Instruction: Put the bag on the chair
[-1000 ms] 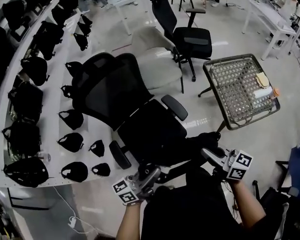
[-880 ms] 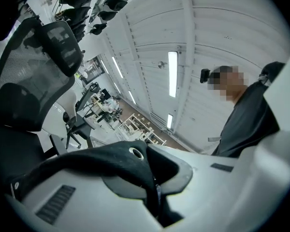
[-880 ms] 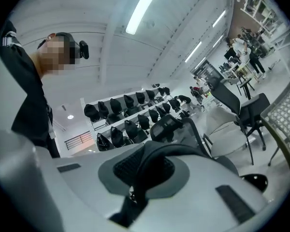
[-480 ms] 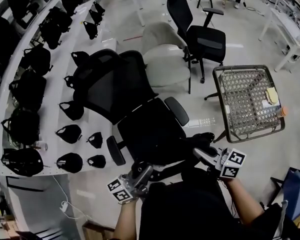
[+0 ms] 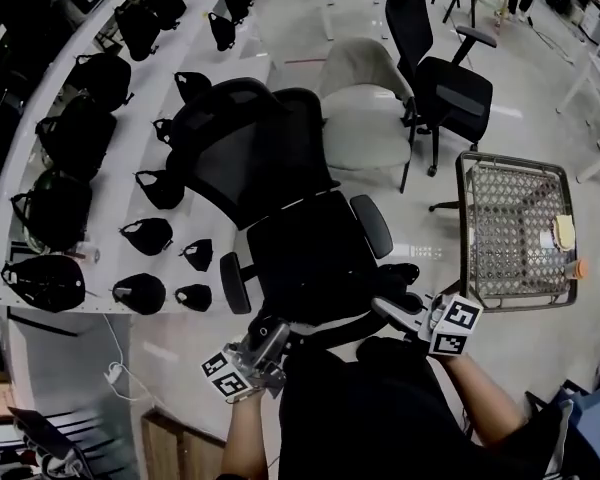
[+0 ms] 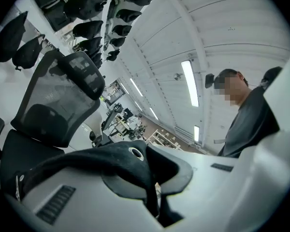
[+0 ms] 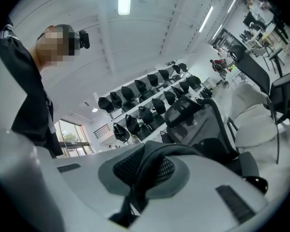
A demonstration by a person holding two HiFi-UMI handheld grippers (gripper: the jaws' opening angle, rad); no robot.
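Note:
A black bag [image 5: 380, 408] hangs low in front of me, at the bottom of the head view, carried by both grippers. My left gripper [image 5: 273, 336] is shut on a black strap with a metal eyelet [image 6: 111, 153]. My right gripper [image 5: 392, 308] is shut on a black mesh-padded strap [image 7: 150, 163]. Both point level at the black office chair [image 5: 315, 258], whose seat lies just beyond the fingertips. The chair's mesh backrest [image 5: 245, 158] rises behind the seat. That chair also shows in the left gripper view [image 6: 53, 105] and the right gripper view [image 7: 203, 120].
White shelves [image 5: 110, 228] with several black bags run along the left. A beige chair [image 5: 365, 118] and a second black office chair [image 5: 450, 78] stand behind. A wire-mesh table [image 5: 510, 228] with small items is at the right. A cable lies on the floor [image 5: 115, 368].
Both grippers have carried the bag a little left and closer to the chair seat. The head view has swung, so the mesh table and far chairs sit further right.

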